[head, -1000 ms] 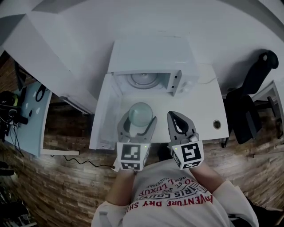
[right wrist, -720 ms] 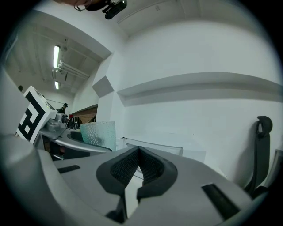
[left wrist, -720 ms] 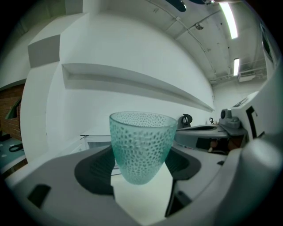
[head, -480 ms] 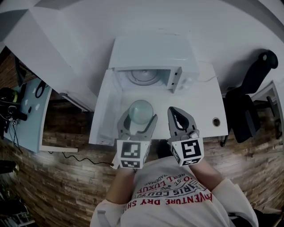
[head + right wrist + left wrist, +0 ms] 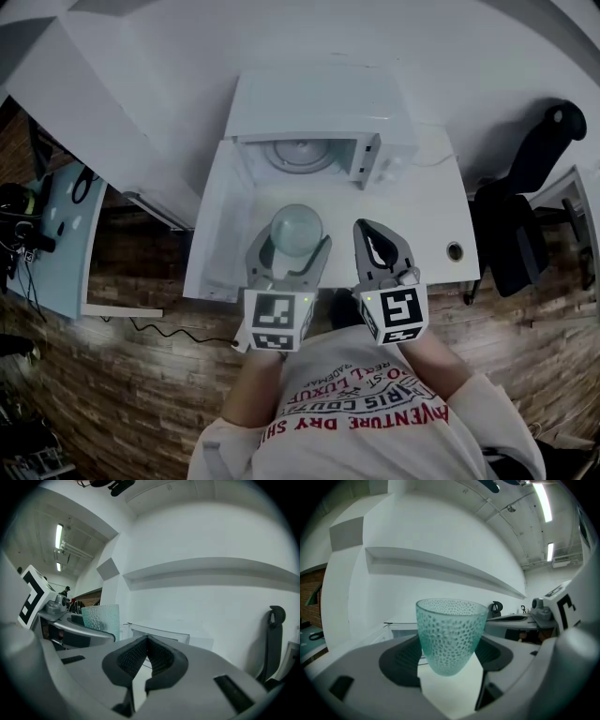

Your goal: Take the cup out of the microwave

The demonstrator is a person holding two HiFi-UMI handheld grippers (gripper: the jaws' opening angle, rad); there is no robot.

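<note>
A pale green dimpled glass cup sits upright between the jaws of my left gripper, which is shut on its sides. It hangs over the table in front of the open white microwave, outside the cavity. The glass turntable inside is bare. To the right of the cup, my right gripper is shut with nothing in it. The right gripper view also shows the cup off to its left.
The microwave door stands swung open to the left of the cup. On the right of the white table is a cable hole. A black office chair stands beyond the table's right edge.
Both grippers and the cup keep their places; only the head view has shifted slightly.
</note>
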